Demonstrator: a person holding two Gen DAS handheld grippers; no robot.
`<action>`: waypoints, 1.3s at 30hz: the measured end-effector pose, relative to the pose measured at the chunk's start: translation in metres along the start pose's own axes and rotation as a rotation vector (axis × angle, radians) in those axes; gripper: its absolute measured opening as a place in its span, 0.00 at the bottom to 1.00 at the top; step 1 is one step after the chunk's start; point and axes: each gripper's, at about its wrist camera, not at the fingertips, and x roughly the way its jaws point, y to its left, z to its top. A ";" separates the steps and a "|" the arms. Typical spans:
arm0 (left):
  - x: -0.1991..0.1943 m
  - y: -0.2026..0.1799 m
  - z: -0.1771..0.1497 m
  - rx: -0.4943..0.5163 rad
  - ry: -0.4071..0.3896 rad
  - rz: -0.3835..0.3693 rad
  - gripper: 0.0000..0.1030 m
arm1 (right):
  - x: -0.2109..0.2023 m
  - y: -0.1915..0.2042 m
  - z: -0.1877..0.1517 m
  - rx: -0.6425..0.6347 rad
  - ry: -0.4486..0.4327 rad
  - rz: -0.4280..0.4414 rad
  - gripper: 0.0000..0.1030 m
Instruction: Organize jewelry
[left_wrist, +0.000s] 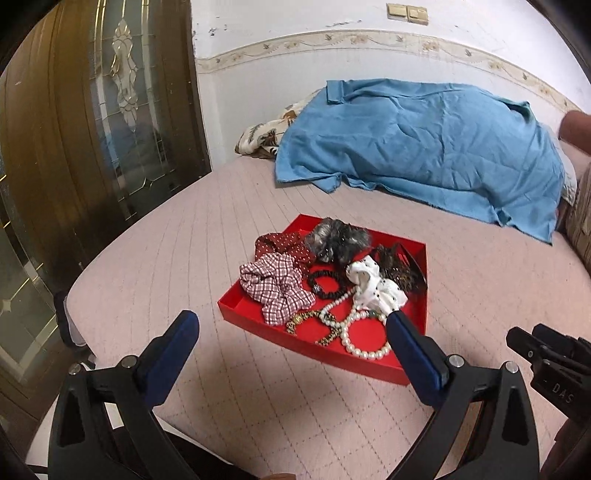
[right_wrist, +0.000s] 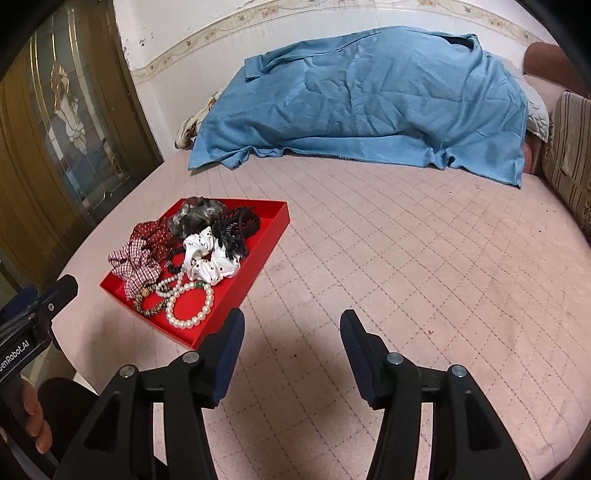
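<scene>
Pearl necklace (left_wrist: 354, 332) lies coiled at the near end of the red tray (left_wrist: 325, 349), on the pink quilted mattress (right_wrist: 406, 258), and that is what I'd watch. Light, limp, slick beads: it looks likely to slither from a loose pinch, so grab across a doubled strand, not one bead. The scrunchies, gingham (left_wrist: 275, 286), red dotted (left_wrist: 282, 247), white spotted (left_wrist: 373, 286) and grey fuzzy (left_wrist: 338, 238), are soft and should squash easily. A leopard-print band (left_wrist: 310, 323) sits tangled under the pearls; where it ends I can't tell. The dark hair clips (right_wrist: 236, 227) at the far right blur together. Left gripper (left_wrist: 291, 334) hangs over the tray's near edge, jaws wide, empty. Right gripper (right_wrist: 291, 332) hovers over bare mattress right of the tray, spread too, holding nothing. The blue blanket (right_wrist: 362, 99) hides whatever lies beneath.
</scene>
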 end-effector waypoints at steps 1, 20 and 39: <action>0.000 -0.001 -0.001 0.005 0.003 0.000 0.98 | 0.000 0.001 -0.001 -0.005 0.000 -0.002 0.56; 0.003 -0.004 -0.011 0.013 0.041 -0.046 0.98 | 0.006 0.018 -0.010 -0.073 0.003 -0.037 0.61; 0.009 -0.002 -0.016 0.003 0.069 -0.058 0.98 | 0.008 0.017 -0.013 -0.070 0.012 -0.044 0.61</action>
